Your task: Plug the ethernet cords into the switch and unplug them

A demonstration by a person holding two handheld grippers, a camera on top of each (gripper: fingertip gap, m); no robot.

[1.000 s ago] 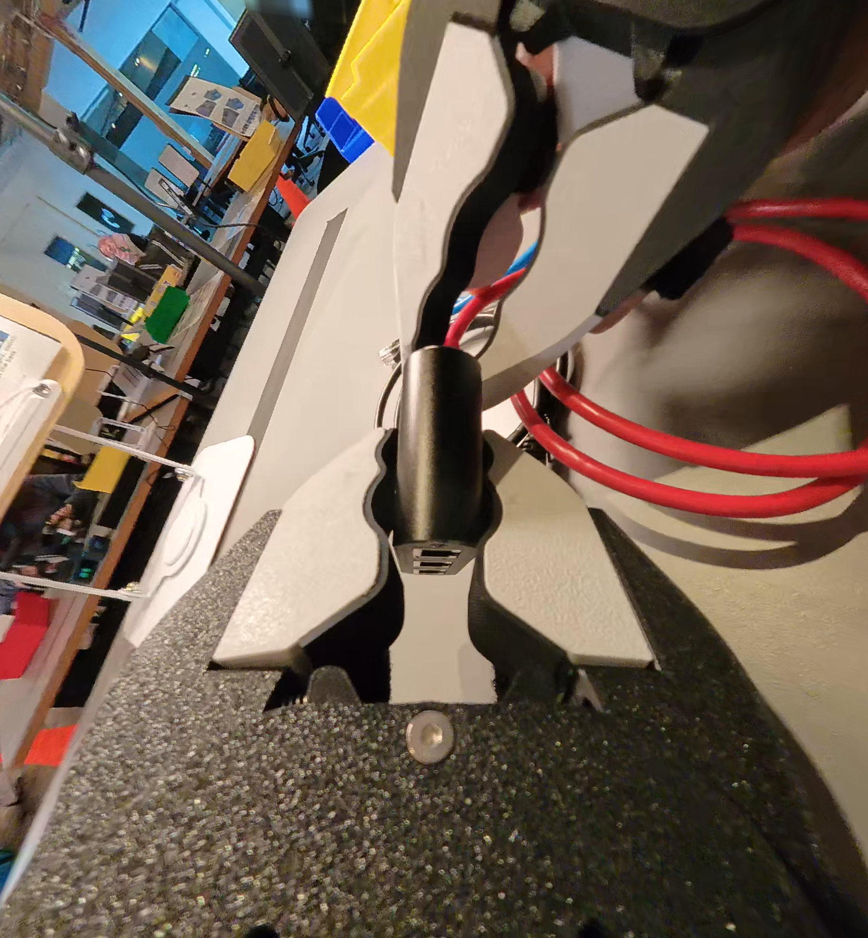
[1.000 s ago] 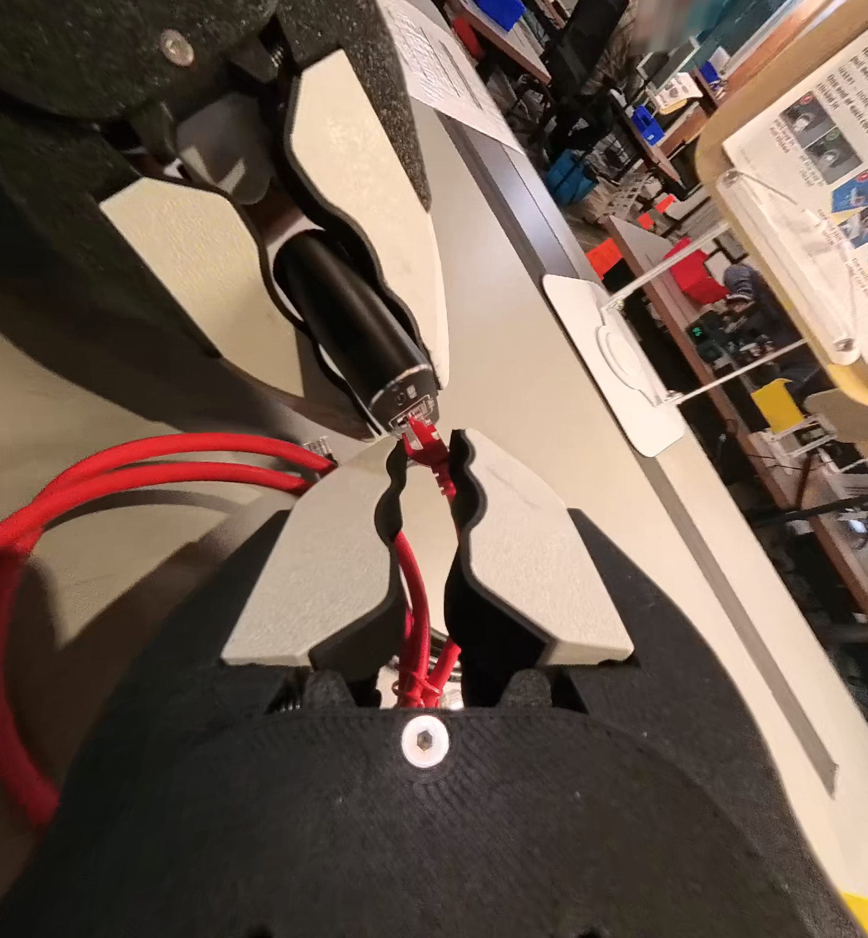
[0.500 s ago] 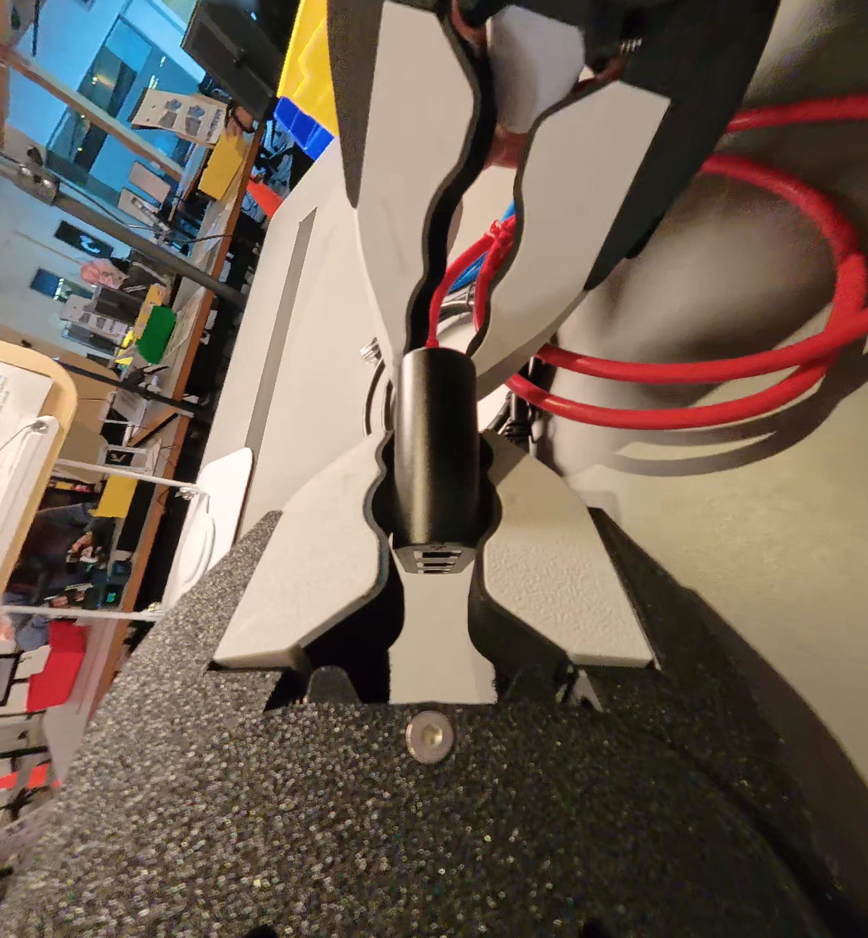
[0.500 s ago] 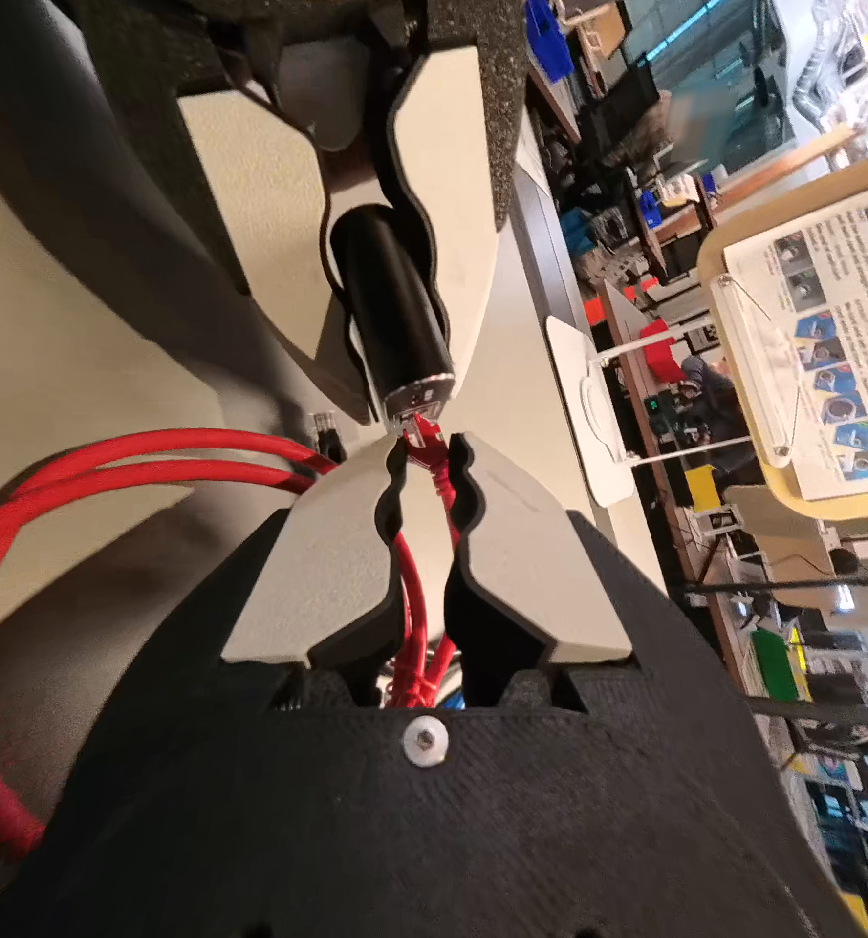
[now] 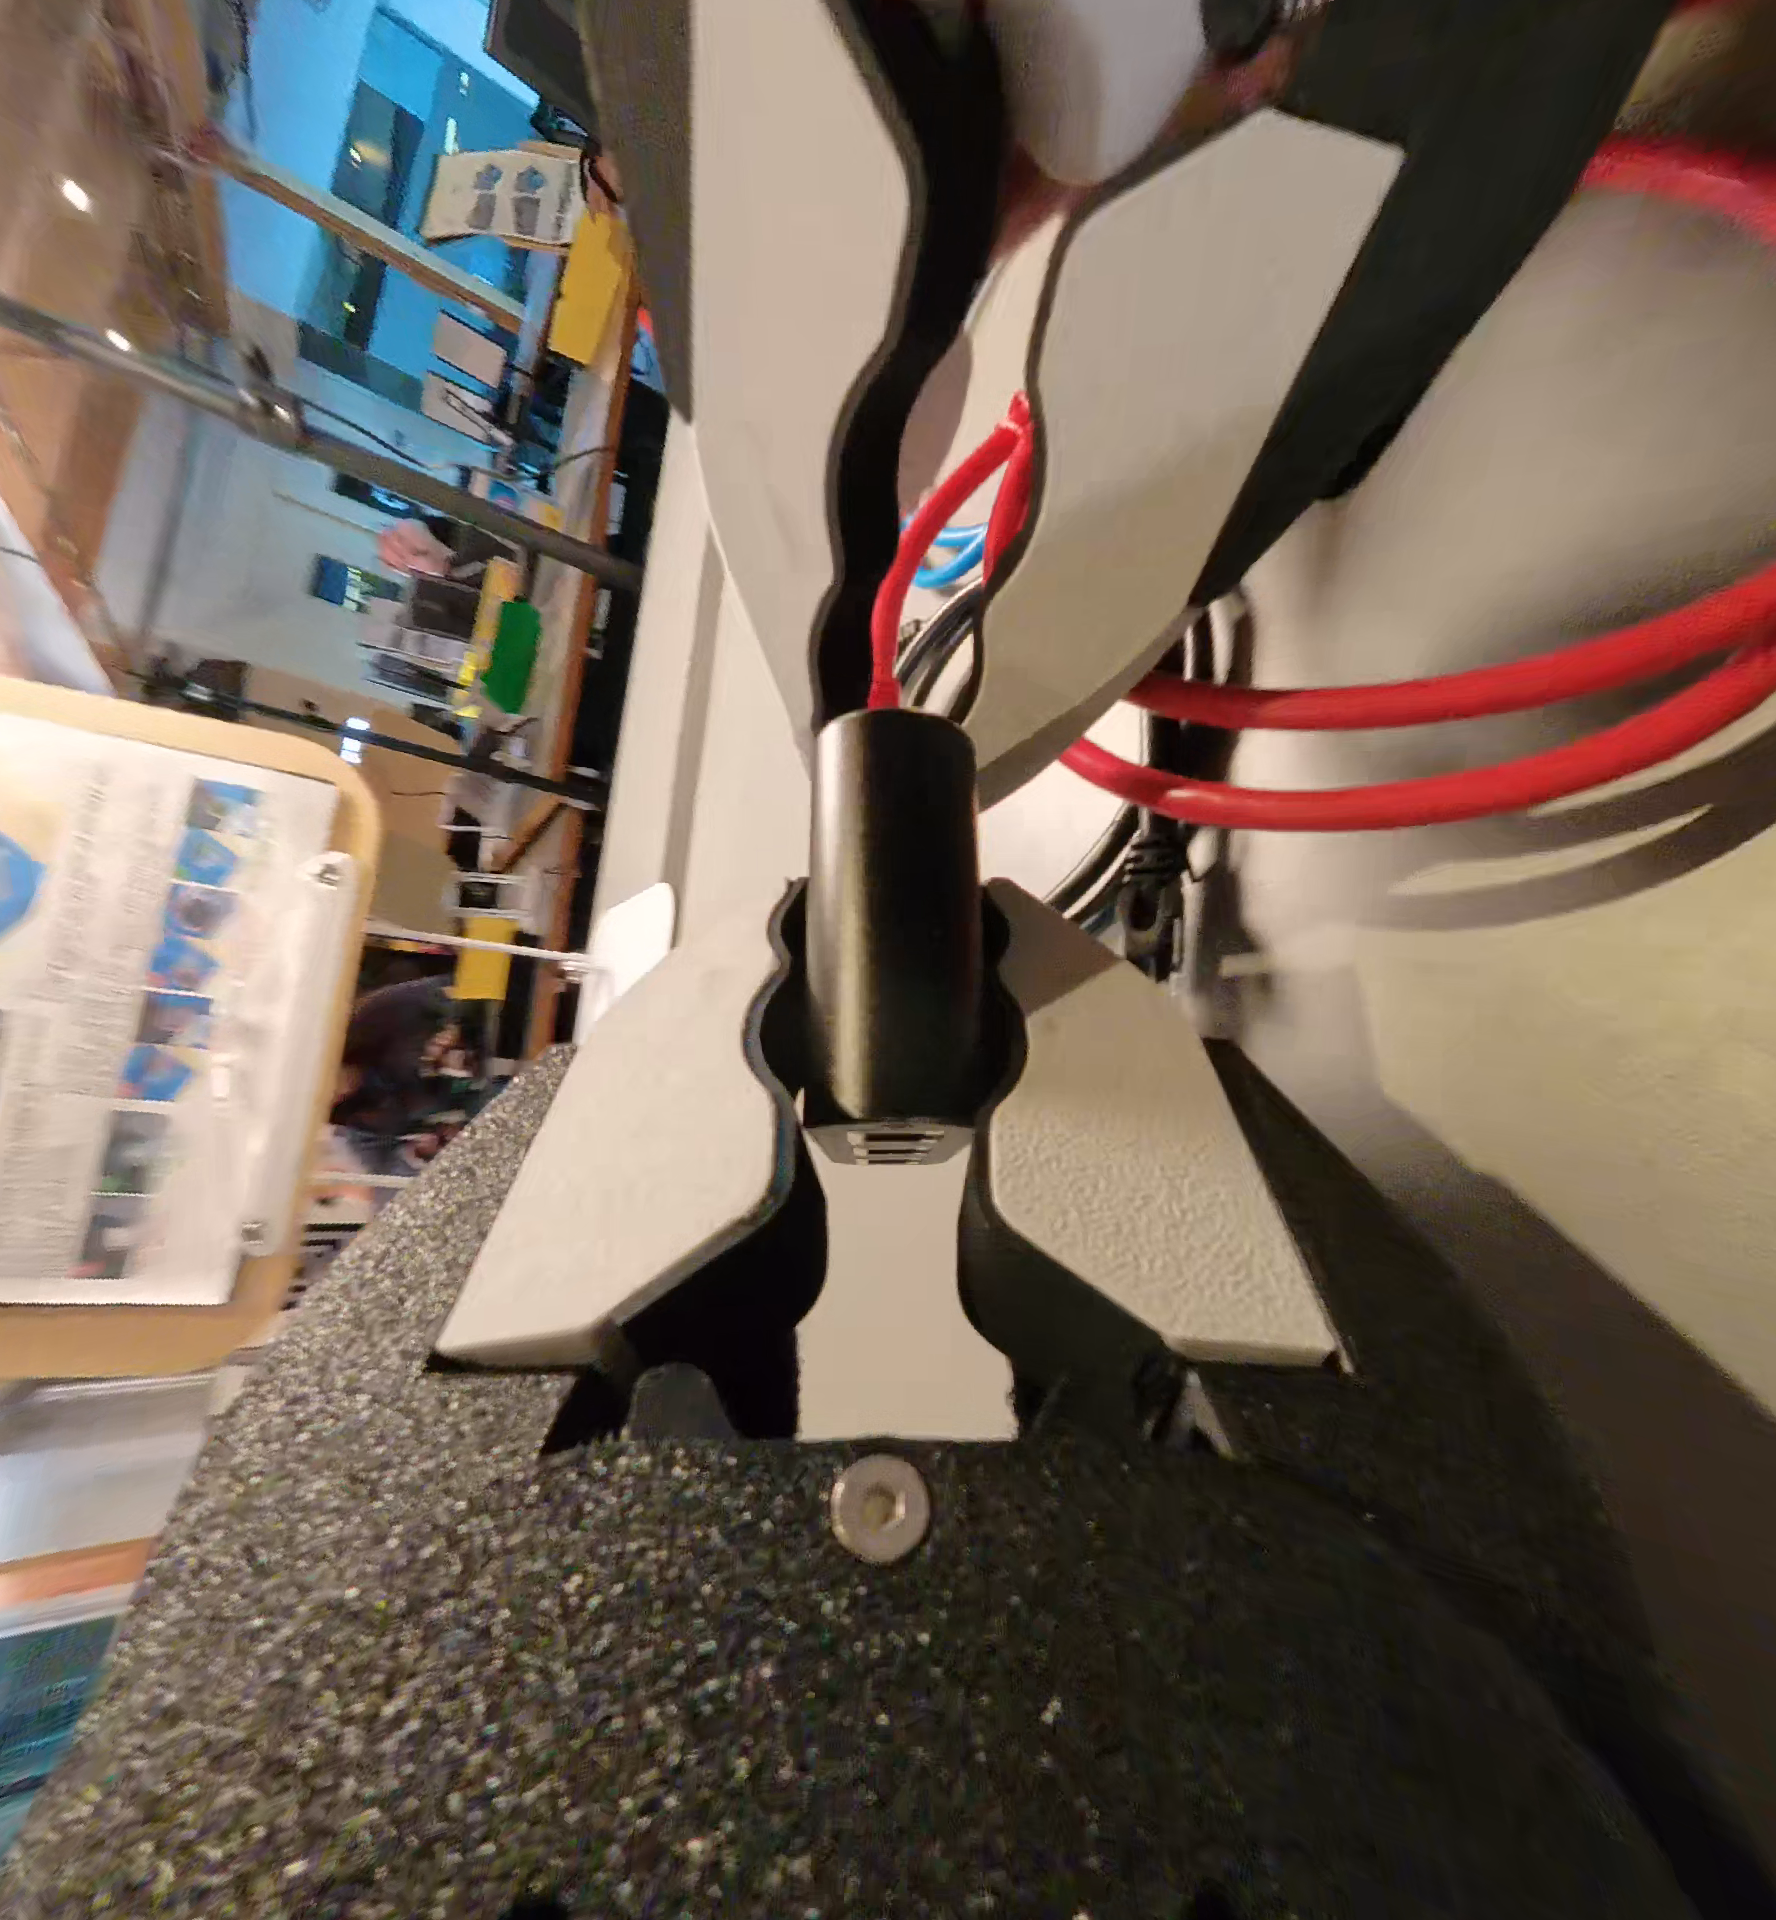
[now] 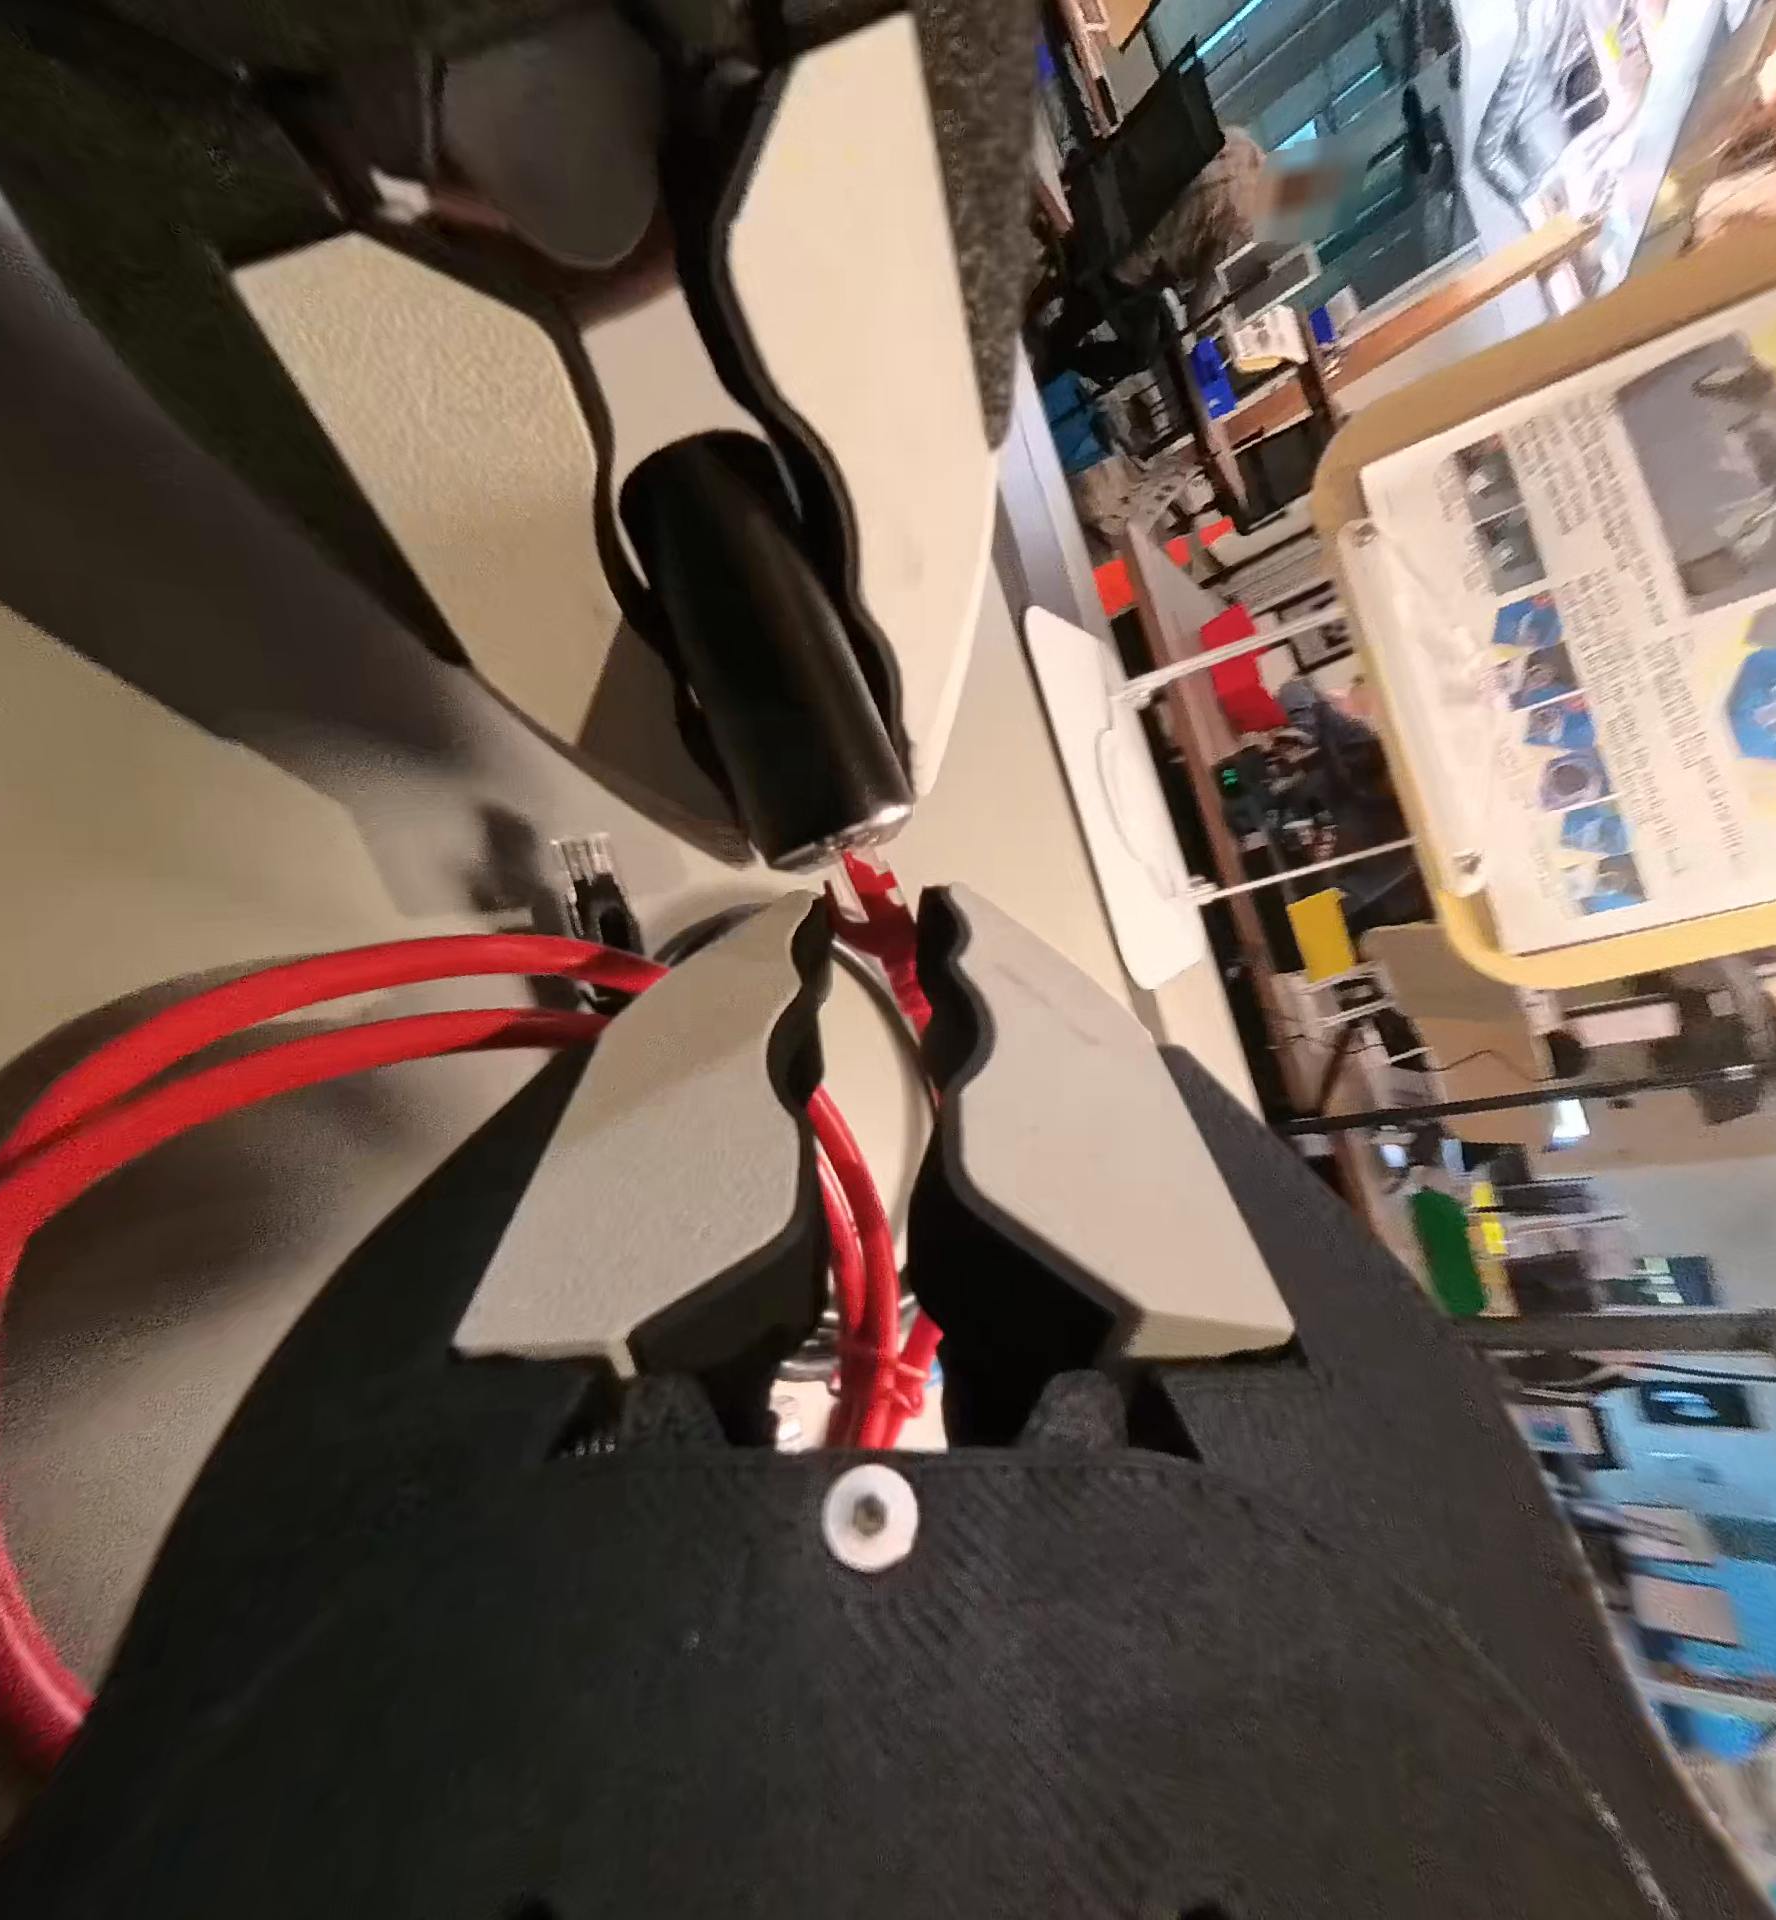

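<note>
While the left gripper (image 5: 889,997) clenches the glossy black cylindrical switch (image 5: 892,914) across its middle, the switch's long axis runs straight ahead along the fingers, its far end facing the right gripper (image 6: 868,925). That gripper is pinched on the red moulded plug (image 6: 868,902) of the red ethernet cord (image 6: 240,1023), and the plug's clear tip points along nearly the same line, at the silver-rimmed end of the switch. From the right wrist view the tip sits at the mouth of that end; whether it has seated or is only touching the rim cannot be told through the blur. Everything turns on this head-on alignment: the two axes look close to collinear, with the switch tilted slightly leftward away from the plug, so a straight push along the shared axis seems the move called for. Loops of the cord trail down to the pale grey tabletop (image 5: 1590,1039), where a loose black-booted plug (image 6: 588,883) lies close by.
</note>
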